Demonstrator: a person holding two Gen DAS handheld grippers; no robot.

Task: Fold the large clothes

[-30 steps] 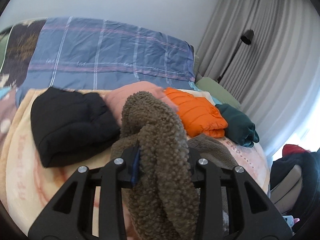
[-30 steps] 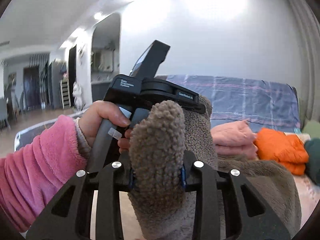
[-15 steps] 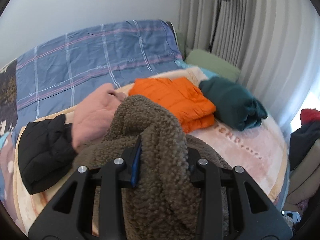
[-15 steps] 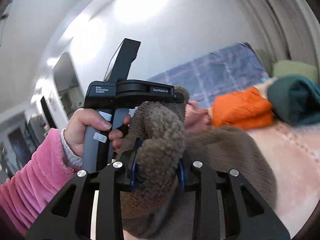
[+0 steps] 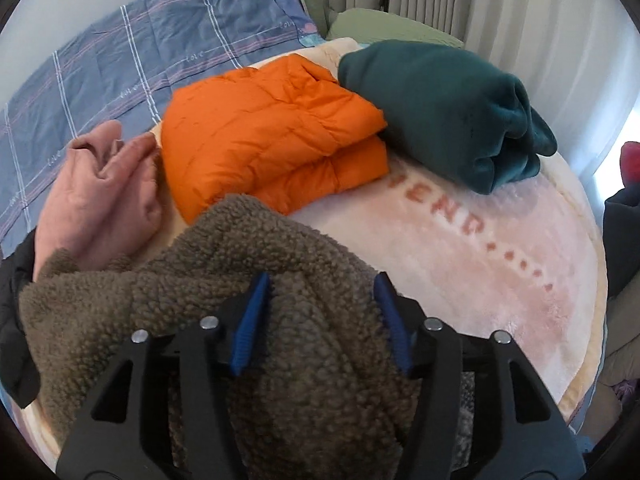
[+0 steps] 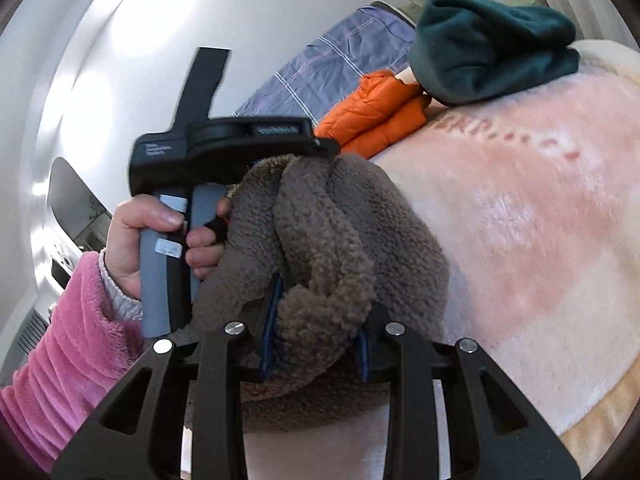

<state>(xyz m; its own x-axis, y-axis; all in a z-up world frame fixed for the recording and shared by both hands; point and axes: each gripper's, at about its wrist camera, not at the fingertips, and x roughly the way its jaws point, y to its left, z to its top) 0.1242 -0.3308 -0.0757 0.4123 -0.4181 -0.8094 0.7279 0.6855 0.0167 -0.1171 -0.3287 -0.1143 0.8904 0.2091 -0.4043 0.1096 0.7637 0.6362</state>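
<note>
on the pink blanket [image 5: 460, 264], the left gripper [image 5: 322, 320] has just been opening around the brown fleece [image 5: 256, 264], pads loose, while the right gripper [image 6: 318, 322] pinches a fold.

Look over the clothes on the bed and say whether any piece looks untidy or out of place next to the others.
The pink garment stands out: it lies rumpled and loose beside the orange jacket and dark green garment, both folded into neat bundles. The brown fleece is also bunched, but it is in the grippers.
</note>
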